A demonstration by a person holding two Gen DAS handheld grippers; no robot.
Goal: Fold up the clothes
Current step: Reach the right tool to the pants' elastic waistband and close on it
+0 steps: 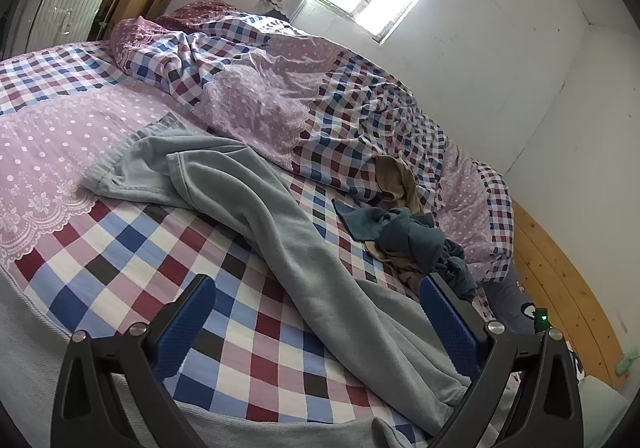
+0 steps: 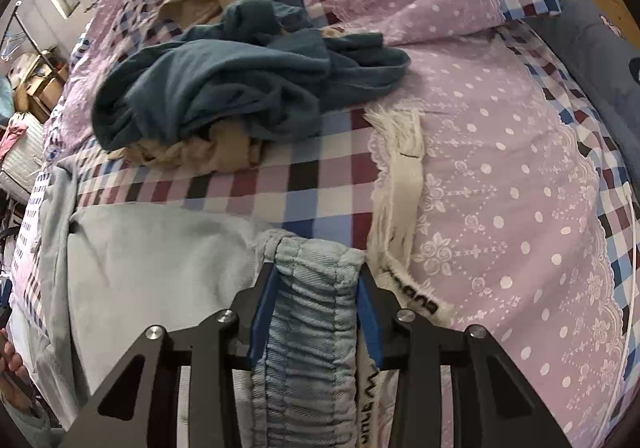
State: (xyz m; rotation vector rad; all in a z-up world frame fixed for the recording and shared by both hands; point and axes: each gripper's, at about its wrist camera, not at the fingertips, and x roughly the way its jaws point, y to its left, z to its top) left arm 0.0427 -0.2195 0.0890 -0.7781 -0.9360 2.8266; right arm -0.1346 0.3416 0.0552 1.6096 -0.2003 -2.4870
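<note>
The right tongs pinch the ribbed, elastic hem of the light blue fleece trousers, the gathered band bunched upright between the two blue pads, which press on its sides. From there the soft, brushed fabric spreads toward 9 o'clock across the bed.

In the left wrist view the left tongs stand spread wide with nothing between the pads touching them; one trouser leg runs as a long, rumpled strip from 6 o'clock up toward 10 o'clock, passing through the gap above the checked sheet.

At 12 o'clock from the right tongs lies a crumpled teal garment heaped on a tan one. Just beside the right pad, toward 1 o'clock, a cream fringed strip with dark lettering lies flat on the lilac, dotted, lace-printed cover. A bunched quilt of the same check and lilac cloth fills the far side of the bed.
</note>
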